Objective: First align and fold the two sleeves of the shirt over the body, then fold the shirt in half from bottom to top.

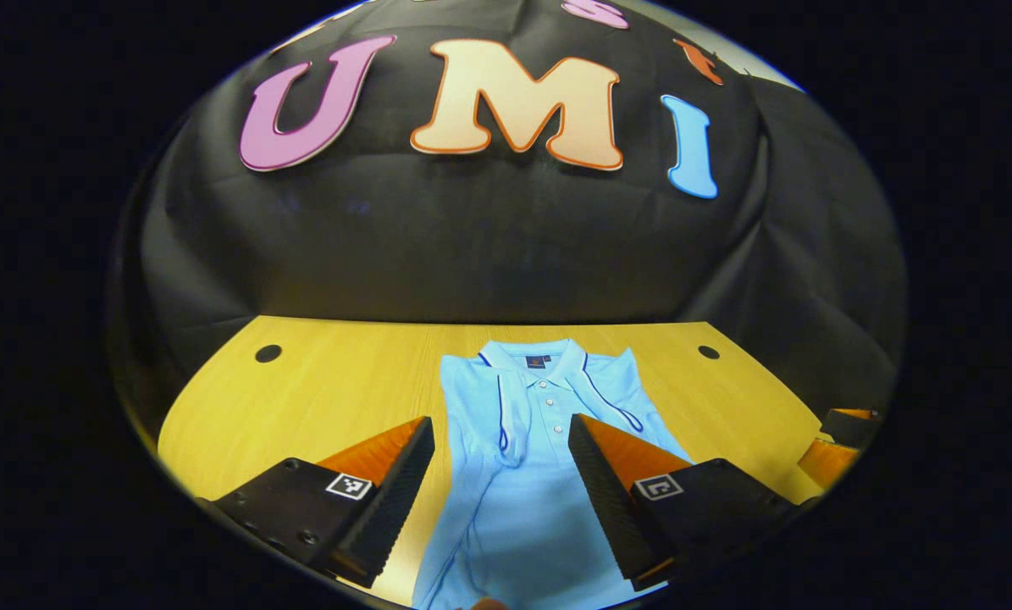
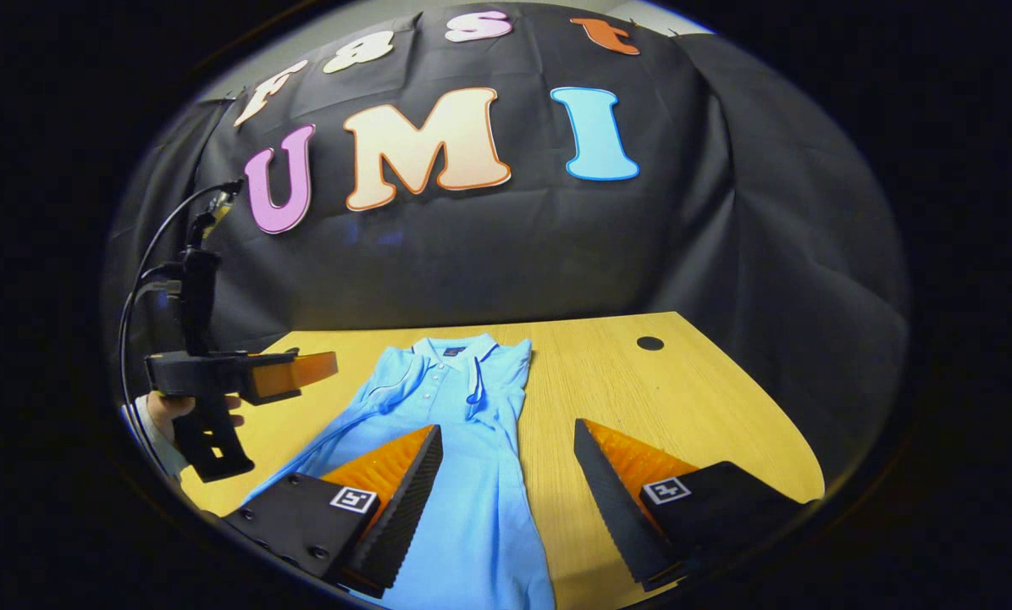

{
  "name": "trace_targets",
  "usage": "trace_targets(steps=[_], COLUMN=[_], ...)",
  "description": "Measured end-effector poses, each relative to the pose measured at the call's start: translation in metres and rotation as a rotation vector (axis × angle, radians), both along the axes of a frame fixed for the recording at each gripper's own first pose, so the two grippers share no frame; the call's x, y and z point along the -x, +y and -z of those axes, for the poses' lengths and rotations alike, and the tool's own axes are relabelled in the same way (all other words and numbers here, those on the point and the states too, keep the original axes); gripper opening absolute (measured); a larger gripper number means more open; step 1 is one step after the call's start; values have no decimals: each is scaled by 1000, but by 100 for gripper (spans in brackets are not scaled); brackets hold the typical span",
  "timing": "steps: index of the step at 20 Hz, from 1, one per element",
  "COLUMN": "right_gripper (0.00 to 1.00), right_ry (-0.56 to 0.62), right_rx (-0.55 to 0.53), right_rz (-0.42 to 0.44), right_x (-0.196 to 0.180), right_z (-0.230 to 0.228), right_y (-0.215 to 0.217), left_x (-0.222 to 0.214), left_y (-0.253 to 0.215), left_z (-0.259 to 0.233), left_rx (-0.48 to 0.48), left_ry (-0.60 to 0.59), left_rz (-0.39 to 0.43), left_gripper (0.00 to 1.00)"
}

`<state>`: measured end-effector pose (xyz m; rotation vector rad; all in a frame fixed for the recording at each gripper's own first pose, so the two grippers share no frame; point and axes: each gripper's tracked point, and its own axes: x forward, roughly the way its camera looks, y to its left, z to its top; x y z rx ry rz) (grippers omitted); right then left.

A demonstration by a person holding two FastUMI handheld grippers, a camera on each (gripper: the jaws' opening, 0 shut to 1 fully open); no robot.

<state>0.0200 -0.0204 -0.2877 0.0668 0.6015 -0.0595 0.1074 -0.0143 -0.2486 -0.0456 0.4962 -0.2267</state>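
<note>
1. Shirt lies flat on the wooden table, collar toward the booth wall, hem toward the person; both sleeves look already folded in over the body, so sleeve step seems done
2. Left gripper hovers above the shirt's lower half, jaws wide apart, holding nothing
3. Right gripper hangs over the shirt's right edge, also wide open & empty; in the right gripper view the left gripper sits off to the shirt's left, held by a hand
4. Step in hand, prob: the bottom-to-top fold
5. Next move calls for each gripper to drop to a hem corner, pinch it, then carry both up to the collar evenly w/o dragging the sleeves loose
</note>
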Motion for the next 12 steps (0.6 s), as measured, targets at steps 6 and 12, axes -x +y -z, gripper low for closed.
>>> trace_targets(steps=[6, 12], right_gripper=[98, 98], right_ry=[17, 63], right_rx=[3, 16], right_rz=[-27, -33], right_x=[64, 117], right_z=[-4, 9], right_y=[0, 3], left_x=[93, 168], left_y=[23, 42], left_z=[-10, 24], left_rx=[-46, -54], left_ry=[-8, 73], left_rz=[-10, -26], left_gripper=[95, 95])
